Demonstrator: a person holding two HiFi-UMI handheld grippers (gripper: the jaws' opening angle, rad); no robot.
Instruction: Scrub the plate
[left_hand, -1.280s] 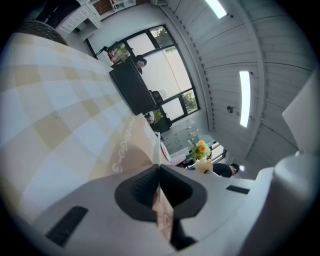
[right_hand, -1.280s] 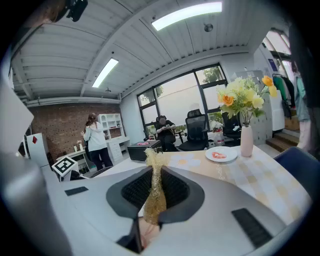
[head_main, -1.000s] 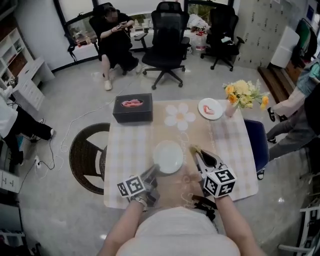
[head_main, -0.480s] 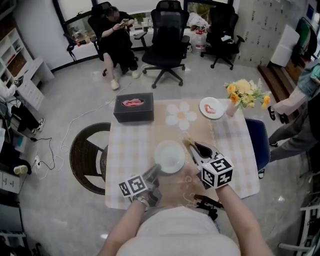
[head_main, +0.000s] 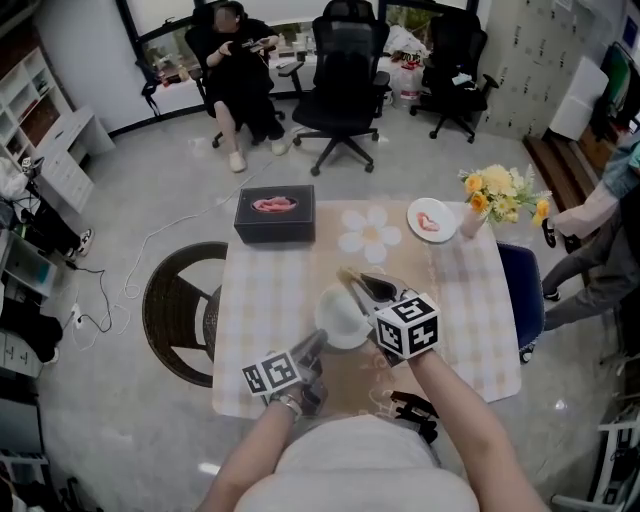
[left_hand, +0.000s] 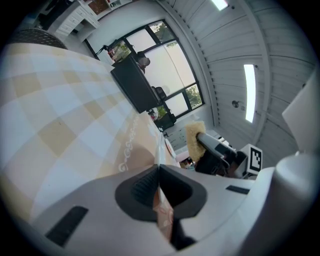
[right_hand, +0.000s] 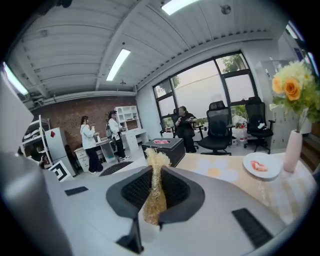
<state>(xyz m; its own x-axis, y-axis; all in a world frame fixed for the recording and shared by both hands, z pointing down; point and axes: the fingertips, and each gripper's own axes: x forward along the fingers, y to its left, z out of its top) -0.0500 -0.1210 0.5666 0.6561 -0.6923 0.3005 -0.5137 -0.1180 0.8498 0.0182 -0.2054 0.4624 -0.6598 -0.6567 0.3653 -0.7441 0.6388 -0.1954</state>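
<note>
Checked desk (head_main: 255, 300) lies bare along its left and right edges. One white plate (head_main: 343, 318), centre frame, is tilted, its near rim pinched in the left gripper (head_main: 316, 343) jaws. The right gripper (head_main: 358, 283) jaws clamp one yellow sponge (head_main: 346, 275) at the plate's upper edge.

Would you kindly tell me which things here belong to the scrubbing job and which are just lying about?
In use: round white plate, yellow fibrous sponge, left gripper, right gripper.
Lying about: black rectangular box, small white dish, yellow flowers in pink vase, white flower-shaped mat.
</note>
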